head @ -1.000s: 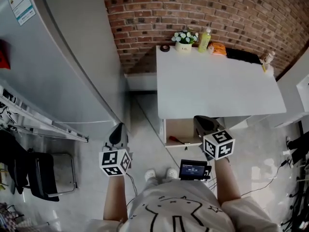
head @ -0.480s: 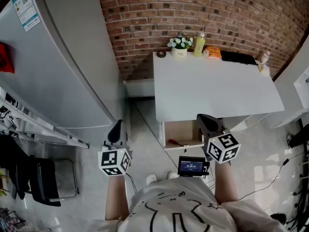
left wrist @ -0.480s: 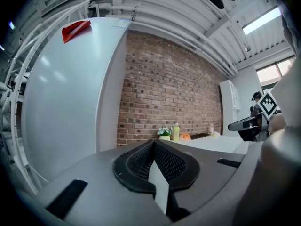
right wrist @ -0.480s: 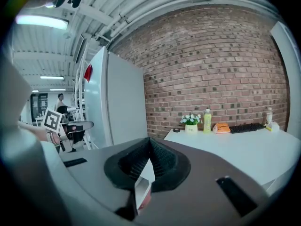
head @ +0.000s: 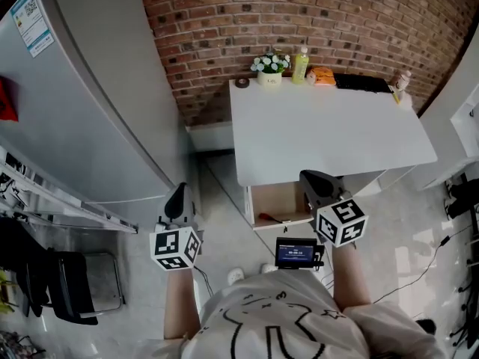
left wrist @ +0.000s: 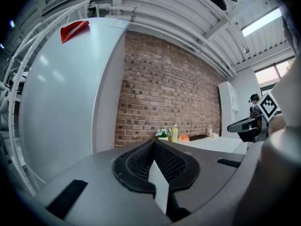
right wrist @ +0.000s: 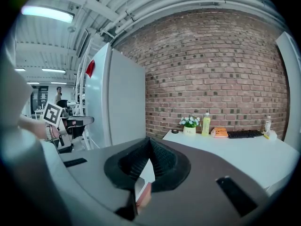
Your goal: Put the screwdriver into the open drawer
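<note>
Screwdriver (head: 271, 218) lies in the open drawer (head: 288, 200); left gripper (left wrist: 153, 142) and right gripper (right wrist: 149, 140) jaws closed, empty.

The small red-handled screwdriver (head: 268, 218) with a thin dark shaft lies flat inside the open drawer (head: 284, 200), at its near left corner, slanted across the floor. The drawer, pale wood inside with a white front, is pulled out towards the near side.

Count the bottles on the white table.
2: a yellow-green bottle beside the flower pot at the back edge, and a small pale bottle at the far right corner.
</note>
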### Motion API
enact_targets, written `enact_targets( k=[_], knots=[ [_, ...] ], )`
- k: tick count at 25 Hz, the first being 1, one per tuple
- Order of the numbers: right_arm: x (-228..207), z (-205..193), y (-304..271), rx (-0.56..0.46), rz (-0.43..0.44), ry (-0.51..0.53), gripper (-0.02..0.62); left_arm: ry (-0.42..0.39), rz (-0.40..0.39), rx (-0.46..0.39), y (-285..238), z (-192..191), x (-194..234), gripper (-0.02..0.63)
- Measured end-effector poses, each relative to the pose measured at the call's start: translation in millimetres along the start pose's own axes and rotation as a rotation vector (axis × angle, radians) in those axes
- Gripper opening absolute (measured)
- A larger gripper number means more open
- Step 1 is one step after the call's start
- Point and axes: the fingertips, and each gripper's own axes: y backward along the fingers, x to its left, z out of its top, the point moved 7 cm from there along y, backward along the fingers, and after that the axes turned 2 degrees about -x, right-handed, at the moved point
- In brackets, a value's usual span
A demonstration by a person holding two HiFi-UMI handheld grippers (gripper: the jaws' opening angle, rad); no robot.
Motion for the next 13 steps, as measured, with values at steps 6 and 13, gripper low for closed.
enact_targets(
  k=[6, 13],
  knots=[
    [-0.9, 0.1, 1.1, 0.001, -0.005, 0.006, 0.018, 0.0, -0.008, -0.003, -1.6, -0.8, -2.4, 0.012],
    [-2.0, -0.8, 5.3, -0.006, -0.018, 0.004, 0.018, -0.001, -0.005, -0.011, -1.0, 1.0, -1.6, 0.012]
  ],
)
